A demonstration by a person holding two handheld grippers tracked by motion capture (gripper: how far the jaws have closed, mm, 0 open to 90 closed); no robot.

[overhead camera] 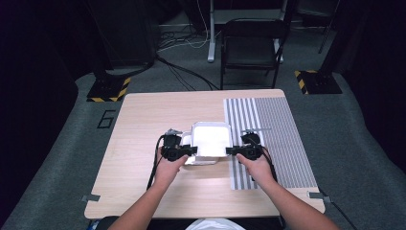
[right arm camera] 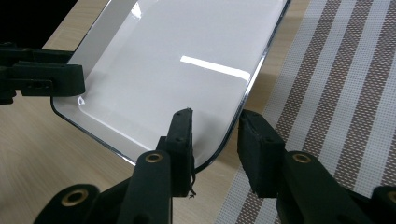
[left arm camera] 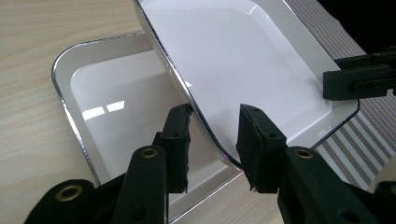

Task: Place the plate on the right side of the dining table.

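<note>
Clamping opposite rims of the upper tray (left arm camera: 243,56), the left gripper (left arm camera: 215,135) and right gripper (right arm camera: 215,140) hold it tilted over a second tray (left arm camera: 116,121) that rests on the table (overhead camera: 143,115) beside the striped mat (right arm camera: 336,93). Each grip takes only a thin glossy edge, so uneven lifting could let the tray slip and drop onto the one below.

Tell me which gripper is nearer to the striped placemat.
Right. The right gripper grips the white plate at its edge, just over the left border of the striped placemat. The left gripper holds the plate's opposite edge, over the bare table.
</note>
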